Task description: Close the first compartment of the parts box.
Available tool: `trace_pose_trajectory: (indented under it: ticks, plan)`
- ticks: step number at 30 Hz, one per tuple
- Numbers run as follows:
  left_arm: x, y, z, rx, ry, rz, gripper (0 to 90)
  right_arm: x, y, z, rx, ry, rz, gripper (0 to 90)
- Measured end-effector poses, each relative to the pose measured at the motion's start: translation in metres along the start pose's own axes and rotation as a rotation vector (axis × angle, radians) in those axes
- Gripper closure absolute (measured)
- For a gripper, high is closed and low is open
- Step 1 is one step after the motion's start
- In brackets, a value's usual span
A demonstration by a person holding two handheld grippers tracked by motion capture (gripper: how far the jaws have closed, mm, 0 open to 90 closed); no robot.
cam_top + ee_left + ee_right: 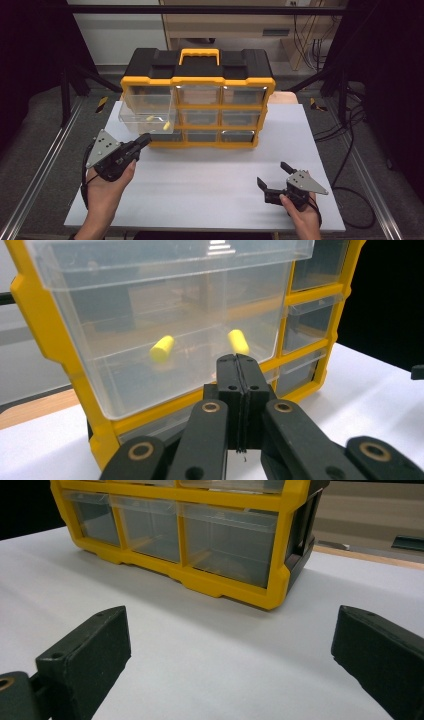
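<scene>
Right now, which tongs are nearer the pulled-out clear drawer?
Left. The left tongs sit shut just in front of the drawer; the right tongs rest open far off on the table's right.

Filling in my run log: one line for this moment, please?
left gripper: shut, empty, at open drawer | right gripper: open, empty | drawer: two yellow pieces

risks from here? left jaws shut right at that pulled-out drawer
1. The left gripper is shut, tips at the front wall of the clear drawer. An off-centre push may skew and jam it.
2. The drawer hangs far out of the yellow organizer; downward pressure could tip it out, spilling the two yellow pieces.
3. The right gripper sits open on the table, bracing nothing, so the organizer may slide.
</scene>
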State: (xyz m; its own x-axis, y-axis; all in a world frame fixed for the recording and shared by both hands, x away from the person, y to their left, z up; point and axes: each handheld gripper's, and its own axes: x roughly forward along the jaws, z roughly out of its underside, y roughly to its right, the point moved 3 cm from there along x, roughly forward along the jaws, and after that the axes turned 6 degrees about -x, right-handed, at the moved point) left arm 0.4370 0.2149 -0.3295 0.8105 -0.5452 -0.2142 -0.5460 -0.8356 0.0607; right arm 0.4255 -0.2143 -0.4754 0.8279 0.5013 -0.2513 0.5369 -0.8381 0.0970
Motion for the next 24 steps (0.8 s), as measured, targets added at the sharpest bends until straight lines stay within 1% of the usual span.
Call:
trace_pose_trajectory:
  ticks: [3,6,10,14,15,17,24]
  plan:
    - [0.001,0.0,-0.002,0.003,-0.002,-0.004,89.4,0.0,0.0,0.0,-0.006,-0.003,0.0,3.0]
    - [0.003,0.0,-0.002,-0.01,-0.002,-0.004,89.4,0.0,0.0,0.0,-0.011,-0.003,0.0,3.0]
    - [0.005,-0.001,0.0,-0.003,-0.017,-0.01,89.4,0.0,0.0,0.0,0.002,0.001,-0.004,2.9]
    - [0.006,-0.001,0.0,-0.002,-0.023,-0.015,89.4,0.001,-0.001,0.001,-0.006,-0.007,-0.001,3.0]
    - [0.006,-0.002,0.0,-0.001,-0.025,-0.017,89.4,0.002,-0.001,0.001,-0.015,-0.007,-0.001,3.0]
    - [0.007,-0.002,0.0,0.0,-0.033,-0.016,89.4,0.002,-0.002,0.001,-0.016,-0.011,-0.006,2.9]
    - [0.012,-0.002,-0.001,-0.008,-0.03,-0.026,89.4,0.002,-0.003,0.0,-0.013,-0.008,-0.011,3.0]
